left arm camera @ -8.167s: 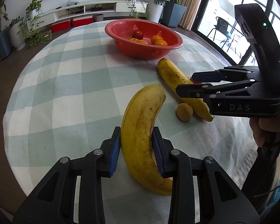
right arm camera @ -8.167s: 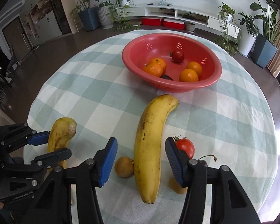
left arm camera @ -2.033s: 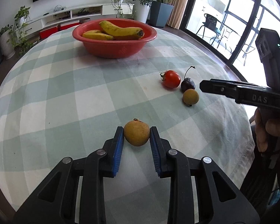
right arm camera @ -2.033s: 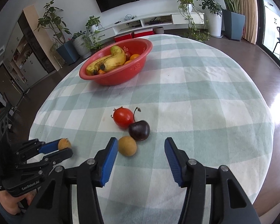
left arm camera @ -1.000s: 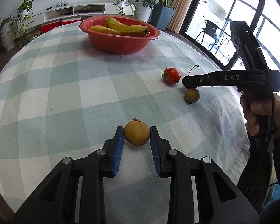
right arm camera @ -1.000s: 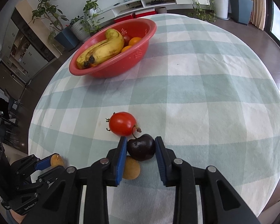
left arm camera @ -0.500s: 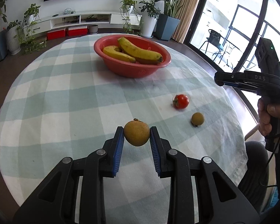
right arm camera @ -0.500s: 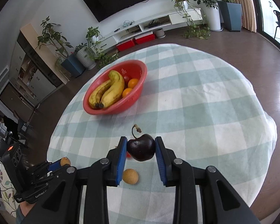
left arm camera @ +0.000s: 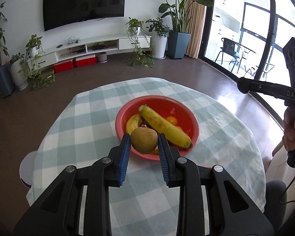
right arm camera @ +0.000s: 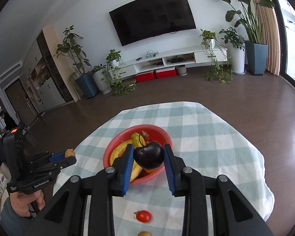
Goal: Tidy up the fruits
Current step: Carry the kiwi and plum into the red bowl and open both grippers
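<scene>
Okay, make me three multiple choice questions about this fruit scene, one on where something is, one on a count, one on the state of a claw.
1. Where are the bananas?
A. In the red bowl
B. On the tablecloth
C. On the floor

2. How many fruits lie on the tablecloth outside the bowl in the right wrist view?
A. None
B. Two
C. Four

3. What is the right claw doing?
A. Standing open and empty
B. Shut on a banana
C. Shut on a dark cherry

Answers:
1 A: the bananas lie inside the red bowl.
2 B: a tomato and a small brown fruit lie on the tablecloth.
3 C: the right claw pinches the dark cherry between its blue pads.
</scene>
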`<state>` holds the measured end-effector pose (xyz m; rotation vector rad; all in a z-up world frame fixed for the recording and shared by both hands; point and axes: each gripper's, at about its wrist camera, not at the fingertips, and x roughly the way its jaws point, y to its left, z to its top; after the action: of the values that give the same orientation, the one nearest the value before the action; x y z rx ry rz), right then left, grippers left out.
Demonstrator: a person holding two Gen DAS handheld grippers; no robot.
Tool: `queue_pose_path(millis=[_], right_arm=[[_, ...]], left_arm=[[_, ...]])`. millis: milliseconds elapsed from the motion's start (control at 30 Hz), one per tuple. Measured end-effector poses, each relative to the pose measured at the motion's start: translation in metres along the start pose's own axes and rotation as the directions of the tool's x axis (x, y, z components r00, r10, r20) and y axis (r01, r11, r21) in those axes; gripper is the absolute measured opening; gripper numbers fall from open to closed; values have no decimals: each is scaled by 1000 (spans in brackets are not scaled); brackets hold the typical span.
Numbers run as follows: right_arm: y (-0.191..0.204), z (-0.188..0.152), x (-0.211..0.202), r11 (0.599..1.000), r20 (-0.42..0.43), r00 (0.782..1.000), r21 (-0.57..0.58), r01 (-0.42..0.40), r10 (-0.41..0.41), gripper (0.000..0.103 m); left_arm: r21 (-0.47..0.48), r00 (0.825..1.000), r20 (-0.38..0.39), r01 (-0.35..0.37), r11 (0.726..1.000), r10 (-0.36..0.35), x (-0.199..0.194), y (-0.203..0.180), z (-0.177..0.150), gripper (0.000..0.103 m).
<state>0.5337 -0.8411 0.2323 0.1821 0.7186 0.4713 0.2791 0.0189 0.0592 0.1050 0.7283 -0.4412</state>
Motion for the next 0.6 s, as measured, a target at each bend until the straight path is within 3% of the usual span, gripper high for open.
queue_pose_path(millis=[200,600], right_arm=[[14,13,50,999,-72,997,-50,-9,5,33],[4,-17,132,998,-216,975,-54,32,-43,33]], left_arm=[[19,999,-42,18,1000,-17,48,-6,28,26],[15,990,-137,35,999,-33,135,-11,17,26]])
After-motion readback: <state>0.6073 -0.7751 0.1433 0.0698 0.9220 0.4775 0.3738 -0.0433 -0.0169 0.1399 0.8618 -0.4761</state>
